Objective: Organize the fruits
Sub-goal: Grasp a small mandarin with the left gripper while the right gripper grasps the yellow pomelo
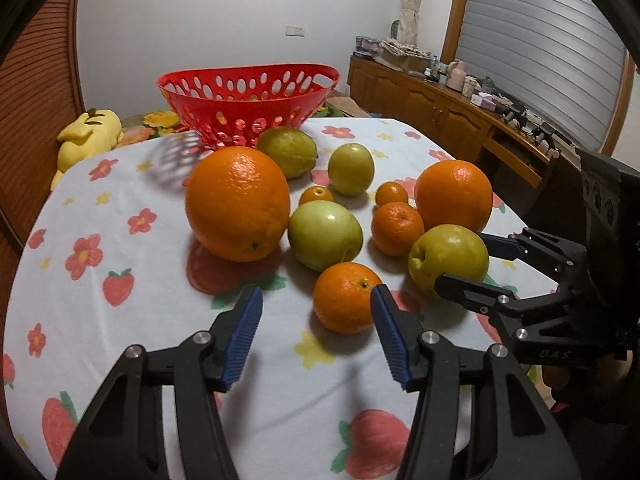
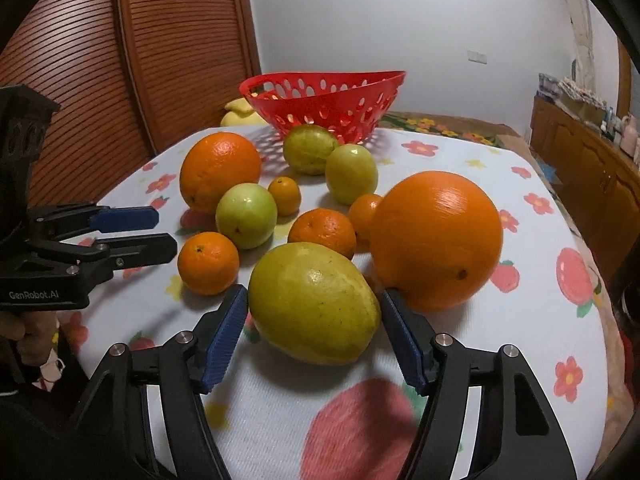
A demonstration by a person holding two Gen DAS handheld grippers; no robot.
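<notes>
Tilting down over the table (image 1: 120, 184): left tool (image 1: 316, 304) released beside a mandarin (image 1: 346, 298), right tool (image 2: 312, 308) unclenched around a lemon (image 2: 314, 304).

Left tongs (image 1: 316, 308) beside small orange (image 1: 345, 297)

Fruit (image 1: 324, 240) lies clustered mid-table (image 1: 132, 304), the basket (image 1: 248, 98) behind it. My left gripper (image 1: 316, 304) has a mandarin (image 1: 346, 298) beside its right finger, perhaps touching; my right gripper (image 2: 314, 300) straddles a lemon (image 2: 314, 304).
</notes>
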